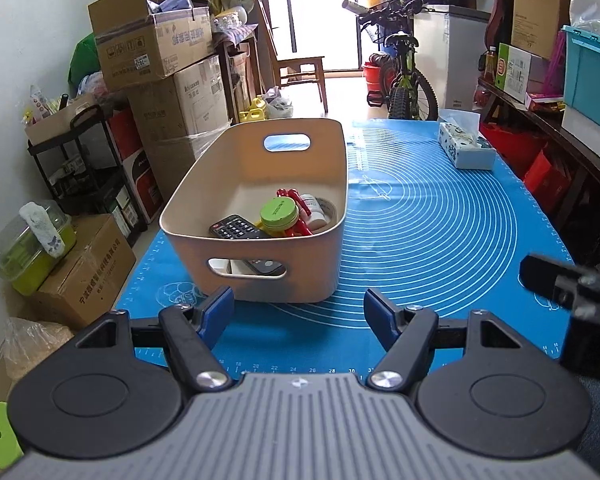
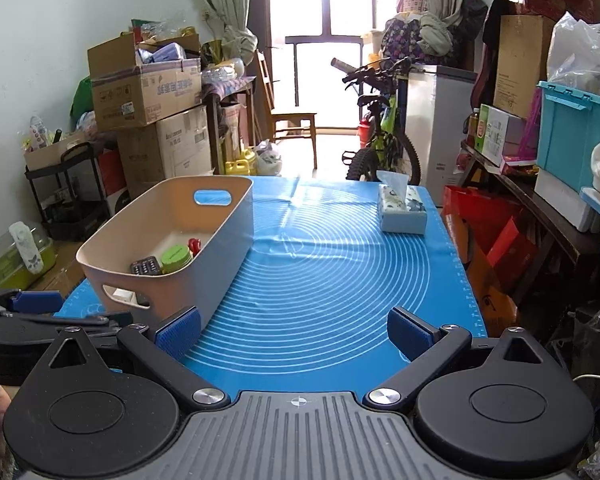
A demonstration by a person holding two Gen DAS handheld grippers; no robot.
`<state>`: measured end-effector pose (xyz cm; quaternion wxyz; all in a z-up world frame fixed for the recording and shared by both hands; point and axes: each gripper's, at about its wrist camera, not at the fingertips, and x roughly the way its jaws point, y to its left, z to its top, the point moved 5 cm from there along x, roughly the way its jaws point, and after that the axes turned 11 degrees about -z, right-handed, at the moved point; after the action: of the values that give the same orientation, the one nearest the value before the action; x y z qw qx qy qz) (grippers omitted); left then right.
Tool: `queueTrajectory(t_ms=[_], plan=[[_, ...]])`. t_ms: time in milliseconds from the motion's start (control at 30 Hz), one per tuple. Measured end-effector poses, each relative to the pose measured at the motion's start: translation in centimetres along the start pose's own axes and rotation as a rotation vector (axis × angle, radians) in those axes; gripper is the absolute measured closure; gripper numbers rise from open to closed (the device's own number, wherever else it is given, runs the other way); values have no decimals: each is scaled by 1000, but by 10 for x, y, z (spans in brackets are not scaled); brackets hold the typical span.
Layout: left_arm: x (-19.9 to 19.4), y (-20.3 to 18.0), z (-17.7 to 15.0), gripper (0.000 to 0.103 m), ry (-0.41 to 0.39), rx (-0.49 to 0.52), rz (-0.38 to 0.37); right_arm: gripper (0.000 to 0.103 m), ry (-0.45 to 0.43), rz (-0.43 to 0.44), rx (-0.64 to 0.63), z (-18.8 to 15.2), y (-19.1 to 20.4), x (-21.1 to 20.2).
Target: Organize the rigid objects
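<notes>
A beige bin (image 1: 204,248) (image 2: 224,240) stands on the left part of the blue mat (image 1: 440,240) (image 2: 332,280). Inside lie a black remote (image 1: 236,228) (image 2: 145,266), a green-lidded jar (image 1: 280,211) (image 2: 176,257), a red toy (image 1: 300,216) (image 2: 195,245), a white bottle (image 1: 312,208) and a tape roll (image 1: 329,209). My left gripper (image 1: 299,312) is open and empty, just in front of the bin's near wall. My right gripper (image 2: 296,328) is open and empty over the mat, to the right of the bin. The right gripper's body shows at the left wrist view's right edge (image 1: 568,284).
A tissue box (image 1: 466,144) (image 2: 402,210) sits at the mat's far right. Cardboard boxes (image 1: 156,52) and a black cart (image 1: 84,168) stand left of the table. A bicycle (image 1: 400,76) and a white freezer (image 1: 452,60) stand beyond it. A shelf with a teal crate (image 2: 572,128) runs along the right.
</notes>
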<state>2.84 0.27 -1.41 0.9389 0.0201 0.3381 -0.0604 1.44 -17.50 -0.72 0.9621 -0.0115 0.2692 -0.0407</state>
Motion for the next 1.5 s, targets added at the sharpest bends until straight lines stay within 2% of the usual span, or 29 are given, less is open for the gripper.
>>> queueTrajectory(t_ms=[267,1500], plan=[[3,-5,-6,31,-9,23,-7,4,-29,-16,-11,-3,3,-3],[7,-2,-10,31,4,-4,-30,4,-1,-41,12,-10,6,3]])
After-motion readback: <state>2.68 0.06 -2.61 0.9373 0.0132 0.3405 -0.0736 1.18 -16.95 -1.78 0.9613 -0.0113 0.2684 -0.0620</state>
